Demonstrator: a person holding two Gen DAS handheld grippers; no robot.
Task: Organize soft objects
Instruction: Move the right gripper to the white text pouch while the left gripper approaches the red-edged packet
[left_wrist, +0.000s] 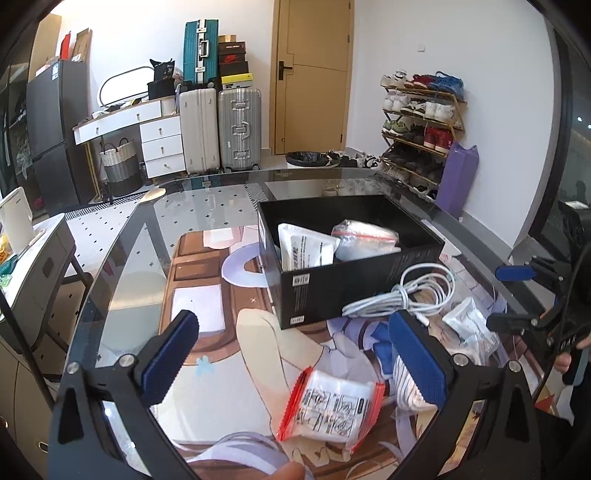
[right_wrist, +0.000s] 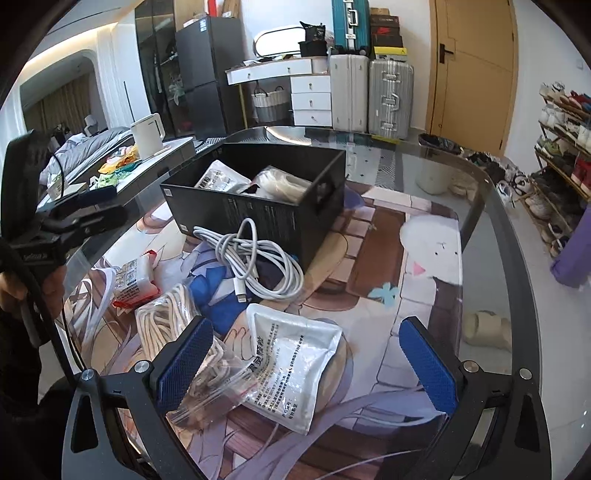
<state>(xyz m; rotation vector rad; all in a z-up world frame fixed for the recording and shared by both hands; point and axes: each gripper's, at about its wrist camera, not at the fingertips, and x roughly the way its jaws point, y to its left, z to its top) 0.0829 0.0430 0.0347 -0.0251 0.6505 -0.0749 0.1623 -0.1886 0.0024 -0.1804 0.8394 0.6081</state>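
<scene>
A black open box (left_wrist: 354, 280) (right_wrist: 258, 214) stands on the glass table with a white printed pouch (left_wrist: 306, 251) and a clear red-zip bag (left_wrist: 364, 232) inside. A red-edged zip bag (left_wrist: 332, 406) (right_wrist: 133, 280) lies between the fingers of my open left gripper (left_wrist: 295, 358). A coiled white cable (left_wrist: 406, 295) (right_wrist: 258, 262) rests against the box. A white printed pouch (right_wrist: 291, 362) and a clear bag of cream rope (right_wrist: 177, 328) lie before my open right gripper (right_wrist: 306, 365). Nothing is held by either one.
An illustrated mat (right_wrist: 388, 258) covers the glass table (left_wrist: 122, 266). Beyond the far edge stand suitcases (left_wrist: 221, 129), white drawers (left_wrist: 162, 147), a wooden door (left_wrist: 310, 74) and a shoe rack (left_wrist: 421, 125). A side table with a white kettle (right_wrist: 147, 134) stands to the left.
</scene>
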